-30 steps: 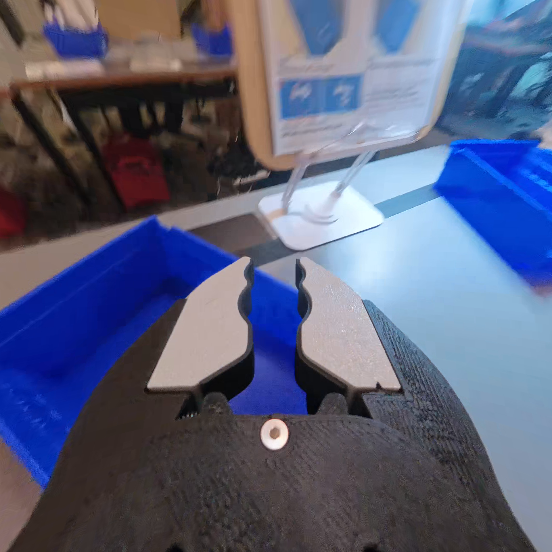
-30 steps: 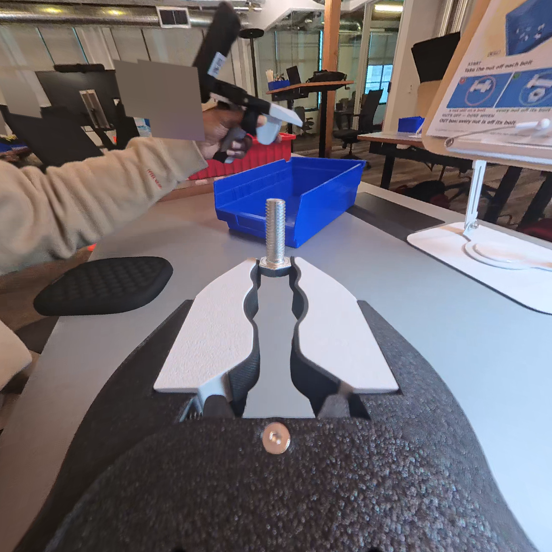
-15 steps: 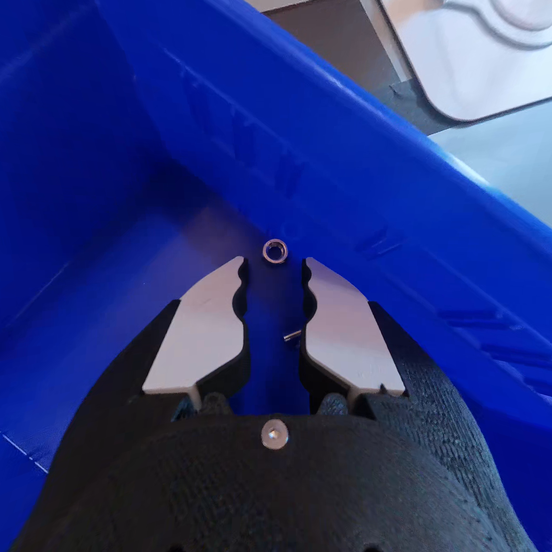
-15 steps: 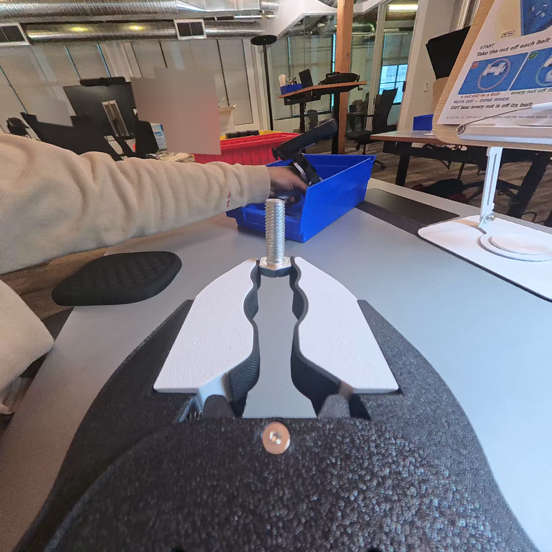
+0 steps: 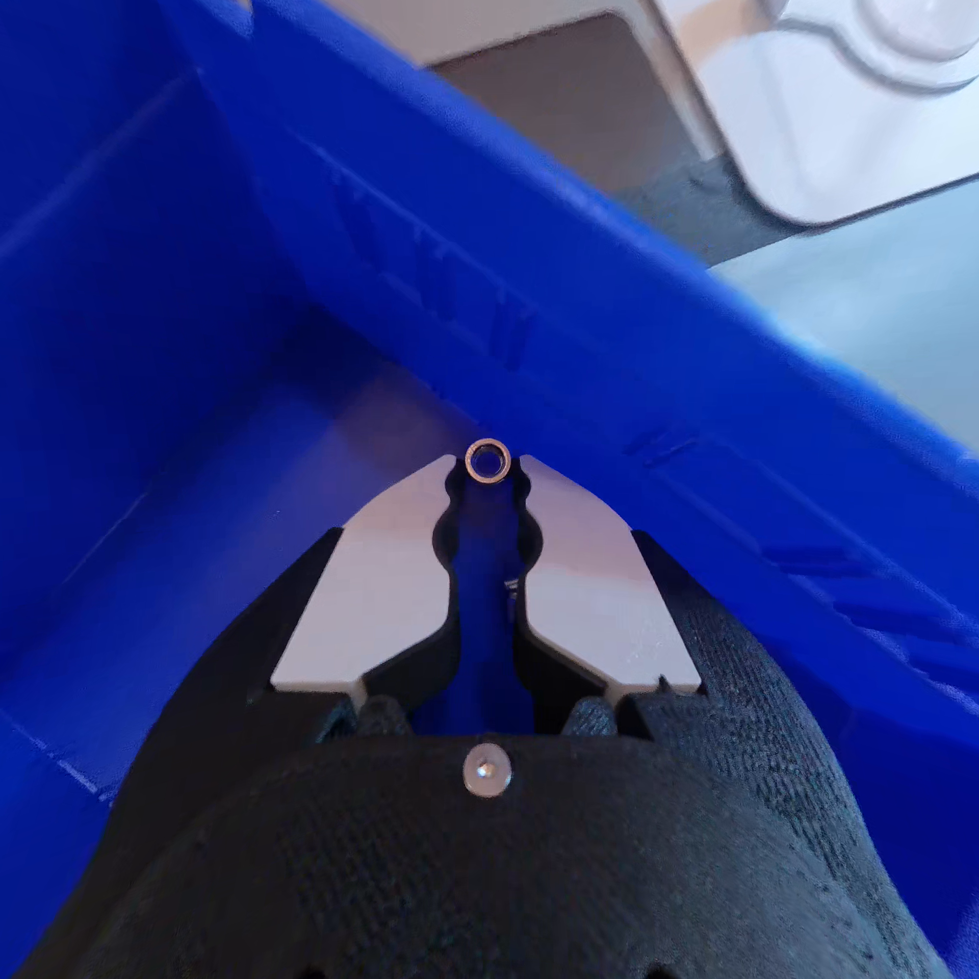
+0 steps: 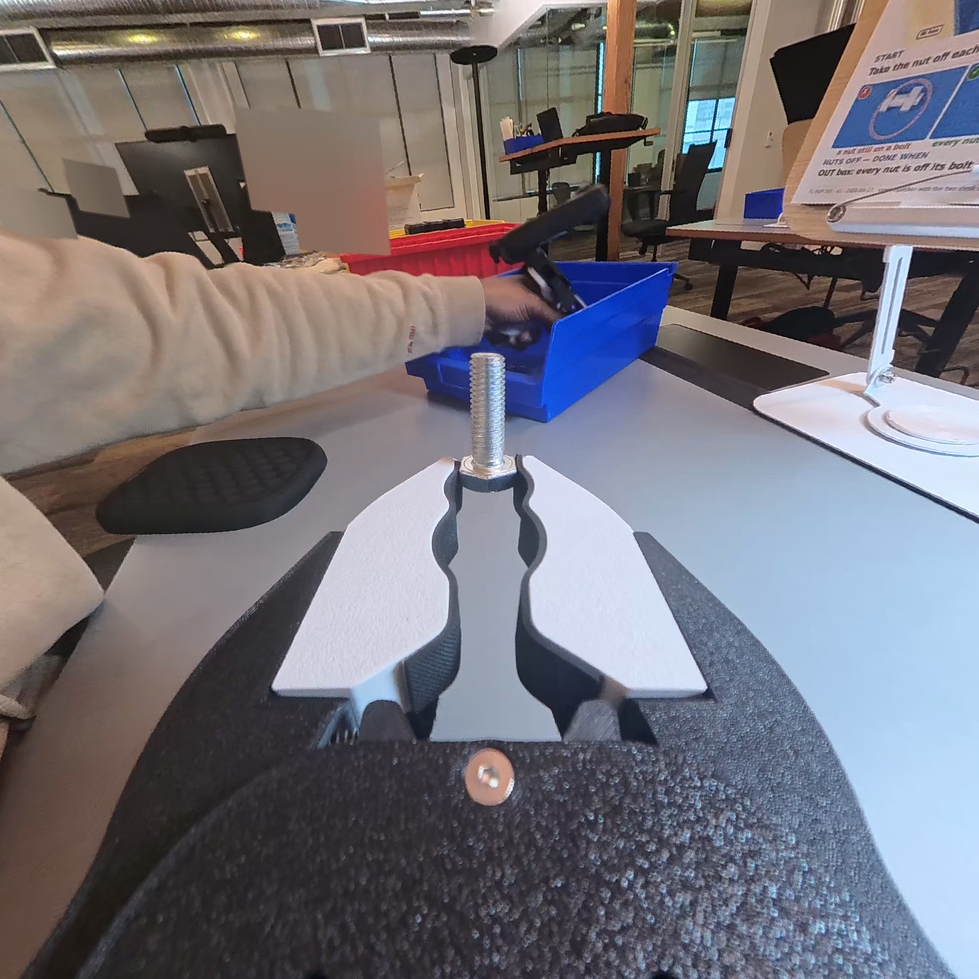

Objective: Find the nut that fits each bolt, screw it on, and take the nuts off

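A small silver nut [image 5: 487, 461] lies on the floor of the blue bin [image 5: 583, 328], close to its side wall. My left gripper [image 5: 488, 460] is down inside the bin, open, with the nut between its fingertips and a thin gap on each side. In the right wrist view the left gripper [image 6: 551, 275] shows reaching into the same bin [image 6: 598, 339]. My right gripper [image 6: 487, 466] is shut on the hex head of a silver bolt [image 6: 487, 413] and holds it upright above the grey table [image 6: 741, 530], threads up and bare.
A tiny metal piece [image 5: 509, 585] lies on the bin floor by my left gripper's right finger. A white sign stand base [image 6: 874, 418] sits at the right. A black pad [image 6: 212, 484] lies at the table's left edge. A red bin [image 6: 434, 254] stands behind the blue one. Left tips to right tips: about 45 cm.
My left gripper swung down from above the table into the blue bin, moved up to the nut, and its jaws narrowed around it. The right gripper kept the bolt still.
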